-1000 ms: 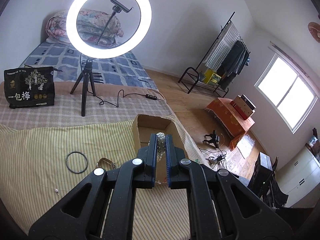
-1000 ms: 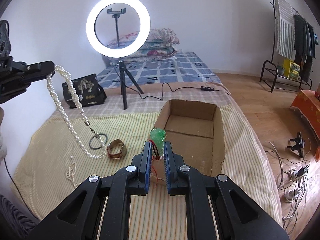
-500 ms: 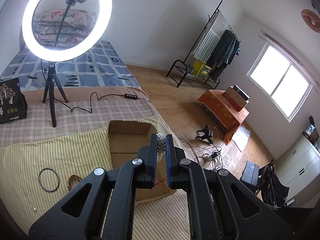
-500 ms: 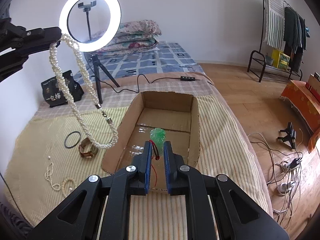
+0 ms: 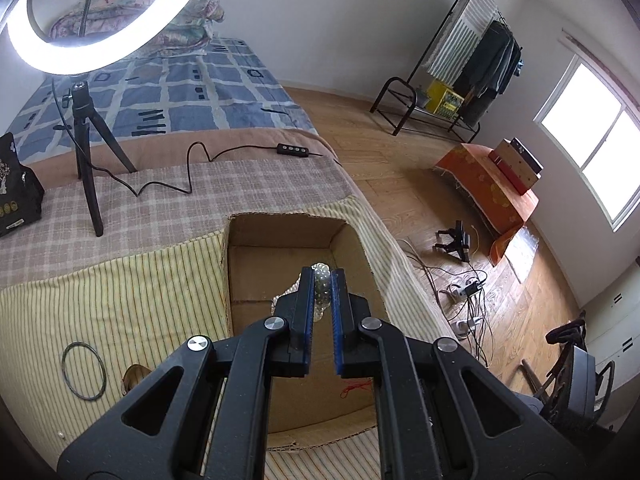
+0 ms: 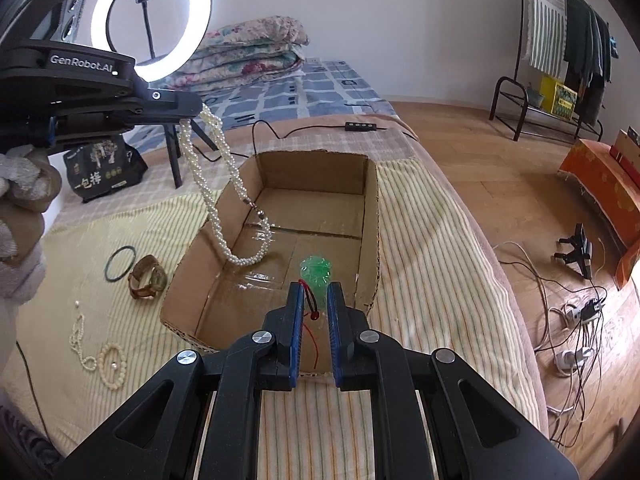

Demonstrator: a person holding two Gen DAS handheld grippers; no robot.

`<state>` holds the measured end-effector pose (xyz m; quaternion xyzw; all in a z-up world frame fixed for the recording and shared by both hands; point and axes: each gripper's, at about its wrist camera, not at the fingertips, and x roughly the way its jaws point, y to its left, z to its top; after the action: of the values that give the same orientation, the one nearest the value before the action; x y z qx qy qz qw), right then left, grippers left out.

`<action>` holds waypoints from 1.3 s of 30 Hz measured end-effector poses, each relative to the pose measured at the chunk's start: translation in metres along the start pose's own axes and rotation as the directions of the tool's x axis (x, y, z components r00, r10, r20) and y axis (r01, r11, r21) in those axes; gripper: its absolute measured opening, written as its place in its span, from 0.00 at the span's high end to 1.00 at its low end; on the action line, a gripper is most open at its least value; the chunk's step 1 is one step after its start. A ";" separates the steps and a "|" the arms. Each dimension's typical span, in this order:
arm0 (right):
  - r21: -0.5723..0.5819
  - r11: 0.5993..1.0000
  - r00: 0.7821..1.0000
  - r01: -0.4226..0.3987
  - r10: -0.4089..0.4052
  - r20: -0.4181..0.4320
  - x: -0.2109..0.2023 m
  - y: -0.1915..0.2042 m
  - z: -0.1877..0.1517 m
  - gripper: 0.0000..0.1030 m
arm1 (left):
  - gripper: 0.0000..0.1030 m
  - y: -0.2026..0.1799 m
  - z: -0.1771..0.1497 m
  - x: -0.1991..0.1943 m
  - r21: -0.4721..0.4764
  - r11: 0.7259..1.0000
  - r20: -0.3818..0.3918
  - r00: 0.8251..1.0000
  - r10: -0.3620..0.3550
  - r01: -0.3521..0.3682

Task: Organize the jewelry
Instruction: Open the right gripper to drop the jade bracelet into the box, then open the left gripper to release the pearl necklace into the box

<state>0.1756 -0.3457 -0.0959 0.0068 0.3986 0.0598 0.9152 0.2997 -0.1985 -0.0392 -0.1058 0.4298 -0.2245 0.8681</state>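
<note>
My left gripper (image 5: 322,274) is shut on a twisted pearl necklace (image 5: 320,276) and holds it over the open cardboard box (image 5: 280,220). In the right wrist view the left gripper (image 6: 188,110) is at the upper left and the pearl necklace (image 6: 212,200) hangs from it, its lower loop inside the cardboard box (image 6: 374,216). My right gripper (image 6: 314,286) is shut on a green jade pendant (image 6: 316,270) with a red cord, above the near end of the box.
On the striped cloth left of the box lie a dark bangle (image 6: 120,263), a brown watch (image 6: 148,278) and a thin pearl strand (image 6: 100,354). A ring light on a tripod (image 6: 150,20) and a black bag (image 6: 100,168) stand behind. The bed's edge drops to the floor on the right.
My left gripper has carried the pearl necklace rightward, from over the cloth to over the box. My right gripper has moved closer to the box with the pendant.
</note>
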 end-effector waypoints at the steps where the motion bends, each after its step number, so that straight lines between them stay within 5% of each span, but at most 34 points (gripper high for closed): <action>1: -0.003 1.000 1.000 0.001 -0.001 -0.003 0.001 0.000 0.000 0.90 | 0.95 0.001 0.000 0.002 -0.001 1.000 -0.004 1.000 0.004 -0.004; 12: -0.034 0.999 1.000 0.002 -0.002 -0.017 0.004 0.006 -0.003 0.89 | 0.95 0.002 0.002 0.008 -0.004 1.000 -0.006 1.000 0.025 -0.026; 13: -0.037 0.999 1.000 0.007 -0.007 -0.017 0.004 0.007 -0.003 0.81 | 0.95 0.002 0.003 0.007 -0.002 0.999 -0.005 0.999 0.032 -0.032; 14: -0.038 0.999 1.000 0.011 -0.012 -0.015 0.003 0.007 -0.003 0.61 | 0.93 0.002 0.003 0.007 0.000 0.999 -0.009 0.999 0.037 -0.037; 16: -0.039 0.999 1.000 0.020 -0.020 0.002 0.000 0.008 -0.002 0.36 | 0.76 0.001 0.002 0.003 0.004 0.999 -0.005 0.999 0.041 -0.041; 18: -0.046 0.999 0.999 0.028 -0.028 0.020 -0.004 0.009 -0.002 0.34 | 0.65 0.002 0.001 -0.001 0.010 0.998 0.010 0.998 0.058 -0.058; 39: -0.067 0.998 0.997 0.017 -0.011 0.078 -0.035 0.026 -0.002 0.34 | 0.65 0.042 -0.026 -0.088 0.026 0.985 0.073 0.983 0.169 -0.171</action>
<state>0.1478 -0.3235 -0.0703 -0.0247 0.3607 0.0665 0.9300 0.2449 -0.1186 -0.0093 -0.0625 0.4027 -0.1528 0.9003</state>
